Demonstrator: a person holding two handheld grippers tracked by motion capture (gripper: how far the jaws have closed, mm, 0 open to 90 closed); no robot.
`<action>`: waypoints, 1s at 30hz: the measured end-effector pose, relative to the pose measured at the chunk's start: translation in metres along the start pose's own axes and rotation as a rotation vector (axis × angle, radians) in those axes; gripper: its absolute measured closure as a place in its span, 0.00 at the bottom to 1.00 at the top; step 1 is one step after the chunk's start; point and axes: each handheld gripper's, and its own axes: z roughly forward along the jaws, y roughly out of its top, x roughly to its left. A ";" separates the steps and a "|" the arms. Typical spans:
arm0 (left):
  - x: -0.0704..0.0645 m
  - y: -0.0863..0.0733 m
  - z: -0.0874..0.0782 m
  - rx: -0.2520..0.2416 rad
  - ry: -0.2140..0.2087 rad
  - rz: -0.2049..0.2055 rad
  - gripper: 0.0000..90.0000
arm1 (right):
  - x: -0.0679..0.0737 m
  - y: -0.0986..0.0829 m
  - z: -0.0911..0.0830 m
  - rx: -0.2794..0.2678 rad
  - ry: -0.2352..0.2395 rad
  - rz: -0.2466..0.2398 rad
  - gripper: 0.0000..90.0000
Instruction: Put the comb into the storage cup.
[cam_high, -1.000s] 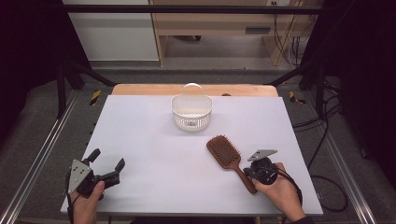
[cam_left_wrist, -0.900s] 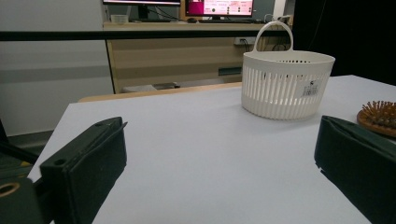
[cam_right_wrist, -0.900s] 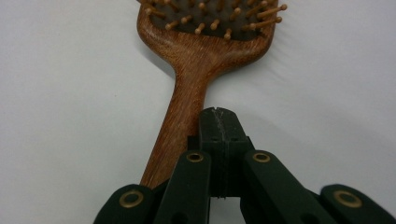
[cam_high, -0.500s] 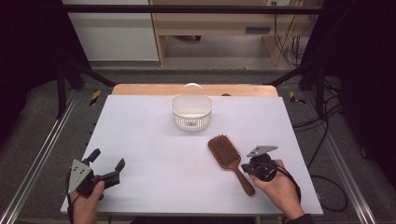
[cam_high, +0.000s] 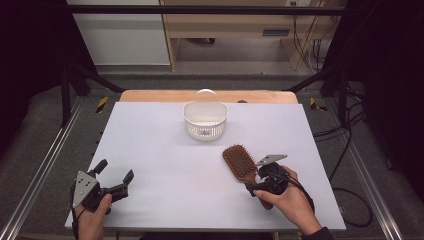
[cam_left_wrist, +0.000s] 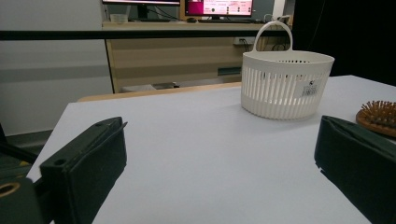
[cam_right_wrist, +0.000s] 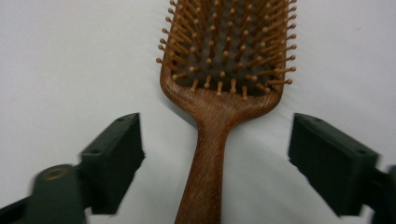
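One wooden hairbrush (cam_right_wrist: 219, 84) lies bristles-up on the white table (cam_high: 165, 150), near the white basket (cam_high: 205, 120). My right gripper (cam_right_wrist: 217, 158) hangs over its handle with jaws spread wide, one on each side, not touching. I judge it light, stiff and smooth, so I'd pinch the narrow neck below the head. My left gripper (cam_high: 114, 176) rests spread, well apart.

We see a white basket (cam_high: 205, 120) w/ slatted walls and a hoop handle, upright at the far middle of the white table (cam_high: 150, 150). Behind it runs a wood strip (cam_high: 150, 96). In the left gripper view, lit monitors (cam_left_wrist: 219, 7) sit on a far desk.
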 end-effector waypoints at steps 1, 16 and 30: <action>0.000 0.000 0.000 0.001 -0.001 -0.001 0.03 | 0.000 0.000 0.002 0.011 0.000 0.004 0.14; -0.001 0.000 0.001 0.002 -0.004 0.003 0.03 | 0.002 -0.001 0.016 0.087 -0.005 0.015 0.25; -0.001 0.000 0.001 0.002 -0.003 0.002 0.03 | 0.003 0.005 0.023 0.145 -0.015 0.016 0.52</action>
